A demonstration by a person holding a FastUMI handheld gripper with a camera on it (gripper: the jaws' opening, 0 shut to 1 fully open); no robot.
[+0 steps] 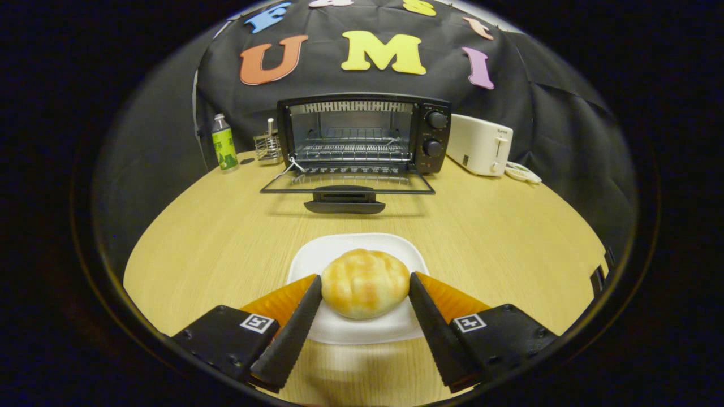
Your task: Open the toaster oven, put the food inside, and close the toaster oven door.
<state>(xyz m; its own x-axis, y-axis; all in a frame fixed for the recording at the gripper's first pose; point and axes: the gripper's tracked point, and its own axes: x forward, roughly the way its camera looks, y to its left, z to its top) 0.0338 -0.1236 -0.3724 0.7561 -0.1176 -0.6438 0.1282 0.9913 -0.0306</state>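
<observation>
Round light-wood table (pixel 226 237) carried everything. At its far side, against the booth wall, stood a black toaster oven (pixel 362 133) with its glass door (pixel 348 183) dropped flat toward the gripper, black door handle (pixel 345 206) nearest. Inside was a wire rack (pixel 353 150); two black knobs (pixel 435 133) sat on the oven's right panel. Left of the oven was a small wire holder (pixel 267 148) with something upright in it, too small to tell, and further left a clear plastic bottle with a green label (pixel 224 142). Right of the oven, just beside it, stood a cream two-slot pop-up toaster (pixel 479 144), and by that a small white dish (pixel 523 172). The stretch of table between plate and open door held no object, so the lowered door and its handle were the nearest things in line with the oven cavity.

The food was a round golden-brown bread bun (pixel 365 282) with a pale criss-cross glaze on top, sitting on a white rounded-square plate (pixel 339 251) near the table's close edge, well apart from the oven. Gripper (pixel 365 285) was spread about as wide as the bun, one finger on each side of it at its widest part. Fingertips (pixel 314 288) looked at or just off the bun's flanks; could not tell if both pressed on it. The bun rested on the plate.
</observation>
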